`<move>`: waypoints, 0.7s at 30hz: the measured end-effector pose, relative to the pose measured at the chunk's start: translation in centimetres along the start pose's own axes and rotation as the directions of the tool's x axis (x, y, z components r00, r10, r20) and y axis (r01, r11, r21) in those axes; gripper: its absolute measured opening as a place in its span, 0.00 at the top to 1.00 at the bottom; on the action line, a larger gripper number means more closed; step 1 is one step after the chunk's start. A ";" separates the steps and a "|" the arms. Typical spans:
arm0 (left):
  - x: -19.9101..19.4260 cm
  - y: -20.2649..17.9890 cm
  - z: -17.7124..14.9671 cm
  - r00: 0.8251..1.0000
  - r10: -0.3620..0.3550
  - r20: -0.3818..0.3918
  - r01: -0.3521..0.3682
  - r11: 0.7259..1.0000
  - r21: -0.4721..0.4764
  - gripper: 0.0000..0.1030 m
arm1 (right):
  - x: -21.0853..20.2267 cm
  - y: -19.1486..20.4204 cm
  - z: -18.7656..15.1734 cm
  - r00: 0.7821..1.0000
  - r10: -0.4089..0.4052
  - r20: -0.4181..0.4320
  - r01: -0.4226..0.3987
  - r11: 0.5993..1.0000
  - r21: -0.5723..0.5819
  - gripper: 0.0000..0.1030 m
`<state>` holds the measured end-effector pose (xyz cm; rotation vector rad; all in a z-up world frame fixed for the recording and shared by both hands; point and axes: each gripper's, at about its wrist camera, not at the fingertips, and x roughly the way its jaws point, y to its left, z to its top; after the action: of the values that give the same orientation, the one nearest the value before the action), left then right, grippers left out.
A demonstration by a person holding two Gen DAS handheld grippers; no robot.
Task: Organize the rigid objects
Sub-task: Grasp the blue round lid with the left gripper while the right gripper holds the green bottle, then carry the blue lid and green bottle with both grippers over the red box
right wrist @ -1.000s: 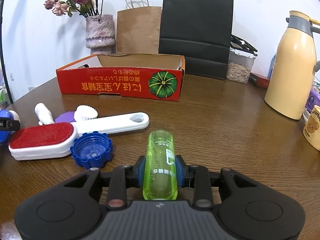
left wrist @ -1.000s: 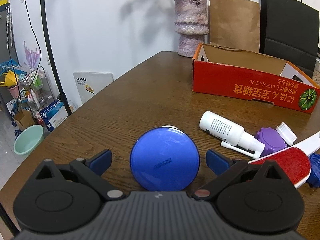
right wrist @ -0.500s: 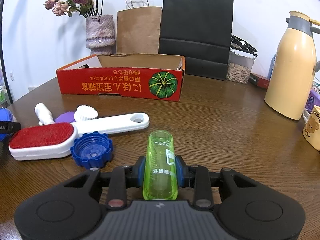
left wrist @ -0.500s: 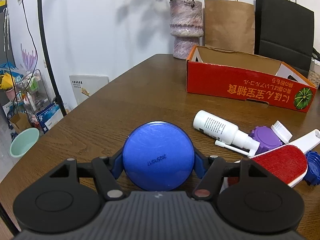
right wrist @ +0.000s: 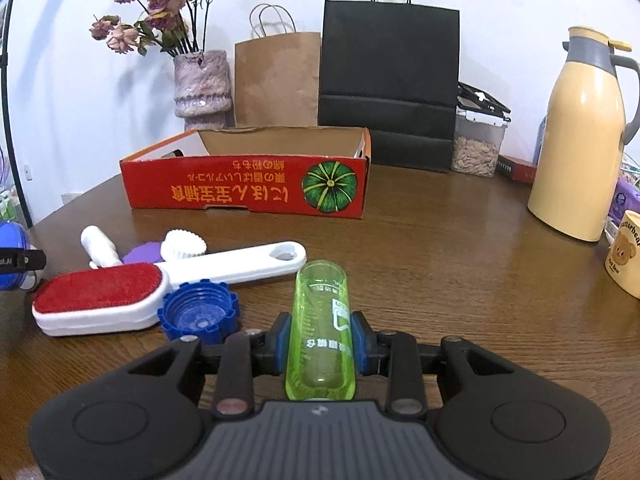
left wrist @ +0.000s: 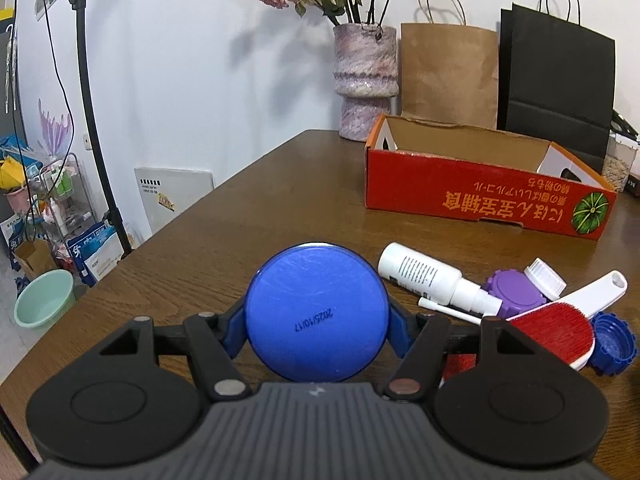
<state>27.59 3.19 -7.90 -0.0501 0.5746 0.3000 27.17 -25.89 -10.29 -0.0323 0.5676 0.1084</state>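
Red cardboard box (left wrist: 480,196) lies ahead across the desk (left wrist: 280,200), up-right of the left hand-held gripper (left wrist: 316,320) clamping a blue round lid (left wrist: 316,312), nearer dead-ahead of the right hand-held gripper (right wrist: 320,340) clamping a green tube (right wrist: 320,332) lengthwise toward it.

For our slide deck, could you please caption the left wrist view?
Left gripper shut on a blue round lid, with a red box farther back on the table.

On my blue lid (left wrist: 316,312) I read the upside-down date "2025/10/17"; the mug (right wrist: 626,252) at right edge reads "Pink Bear".
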 end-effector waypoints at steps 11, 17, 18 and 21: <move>-1.5 -0.7 1.5 0.998 -0.048 0.047 0.047 0.999 0.015 0.34 | -0.7 1.1 0.8 0.999 0.015 0.049 -0.016 1.000 0.025 0.71; -2.1 -1.8 2.7 0.993 -0.083 0.079 0.080 0.996 0.034 0.34 | -0.8 1.8 1.8 0.996 0.033 0.080 -0.036 0.999 0.027 0.71; -2.2 -2.0 2.9 0.993 -0.087 0.083 0.084 0.996 0.037 0.34 | -0.8 1.9 2.1 0.996 0.035 0.084 -0.038 0.999 0.028 0.71; -2.2 -2.6 3.5 0.990 -0.101 0.094 0.097 0.994 0.042 0.34 | -0.7 2.1 2.8 0.994 0.036 0.101 -0.039 0.999 0.030 0.71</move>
<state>28.42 0.62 -3.84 -0.0276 0.4810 0.1936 27.83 -23.66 -7.54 0.0148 0.4694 0.1370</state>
